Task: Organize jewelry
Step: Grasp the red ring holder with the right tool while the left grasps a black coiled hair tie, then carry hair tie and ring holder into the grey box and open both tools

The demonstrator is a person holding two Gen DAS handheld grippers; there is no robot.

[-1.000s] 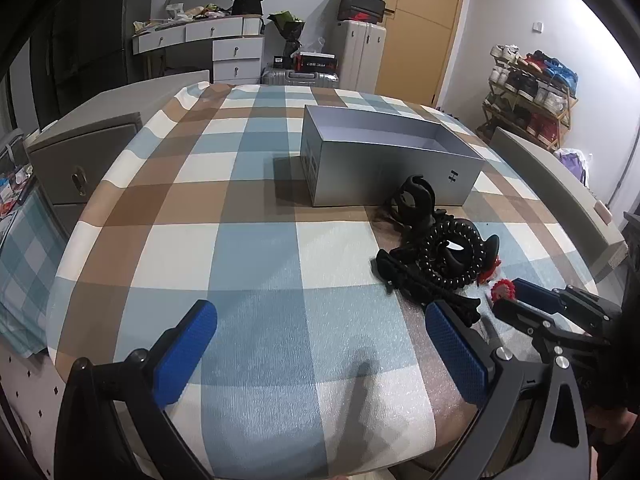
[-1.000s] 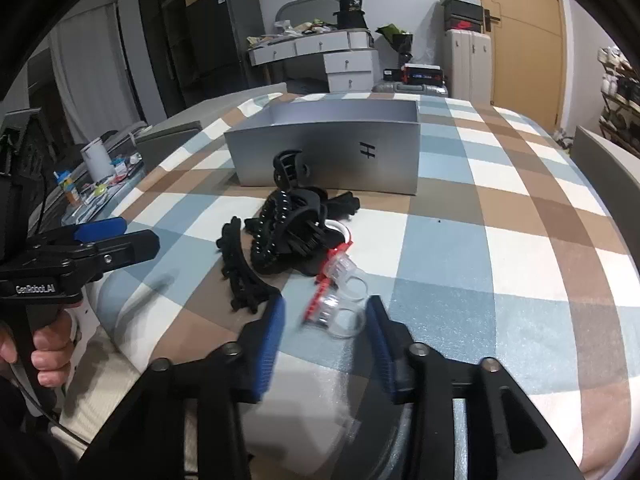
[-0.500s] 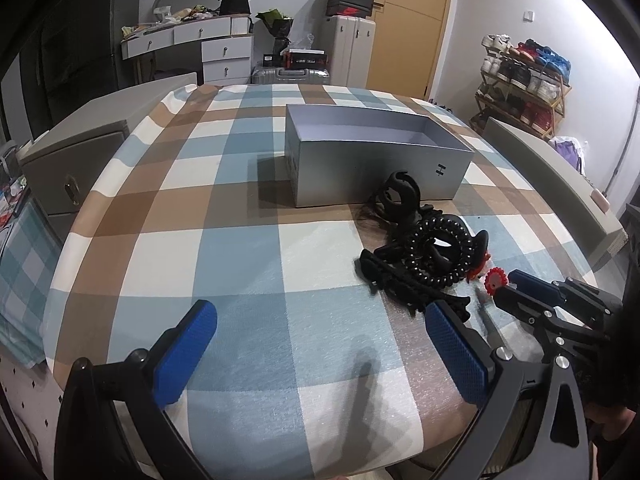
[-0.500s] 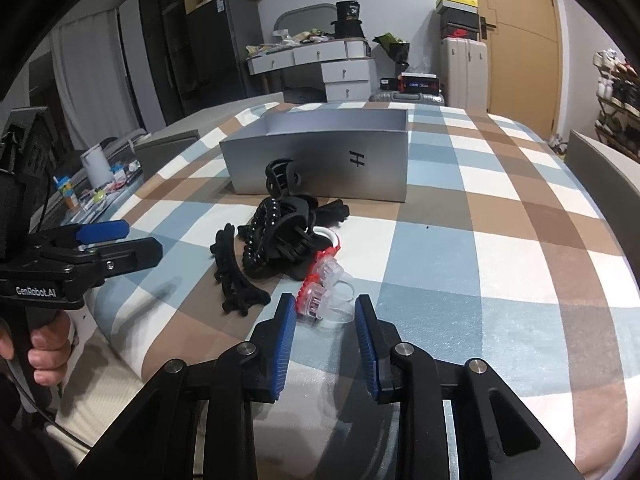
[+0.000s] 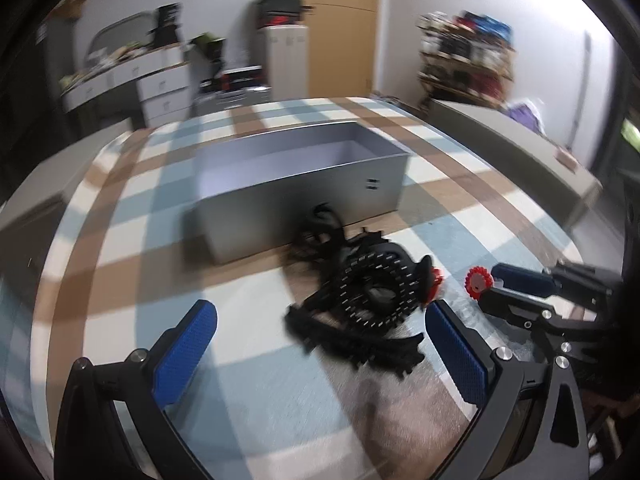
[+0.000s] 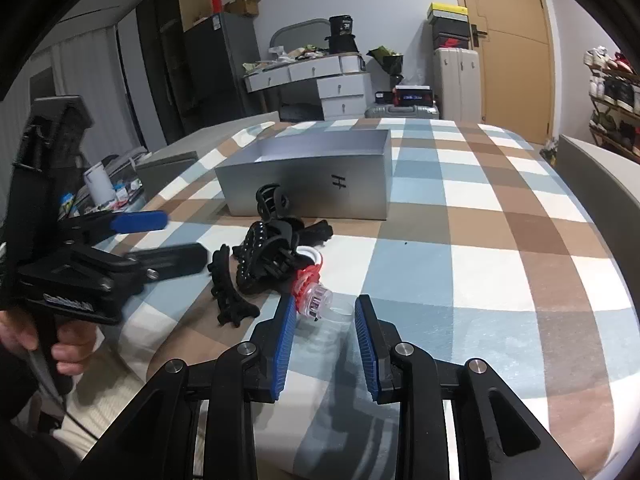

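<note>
1. While the left gripper (image 5: 320, 314) hangs over the near edge of the table (image 6: 480, 240) with its jaws spread wide and nothing in them, it points at the pile of black clips (image 6: 272, 248), which lies just ahead of it.
2. Right of that pile, touching its near edge, lies the clear clip (image 6: 316, 298). Its red toothed end is turned toward the pile, and its clear body runs back along the line of the right gripper's fingers.
3. Further right, the right gripper (image 6: 325, 302) is clamped on the clear clip, one pad on each flank, low over the cloth.
4. Beyond both, the box (image 6: 312, 168) stands open-topped with its long side toward the grippers, straight ahead of the right gripper and a little left, past the pile.
5. By my reading the right hand is the one to act: lift, clear the black clips, carry forward over the near wall and let go inside.
</note>
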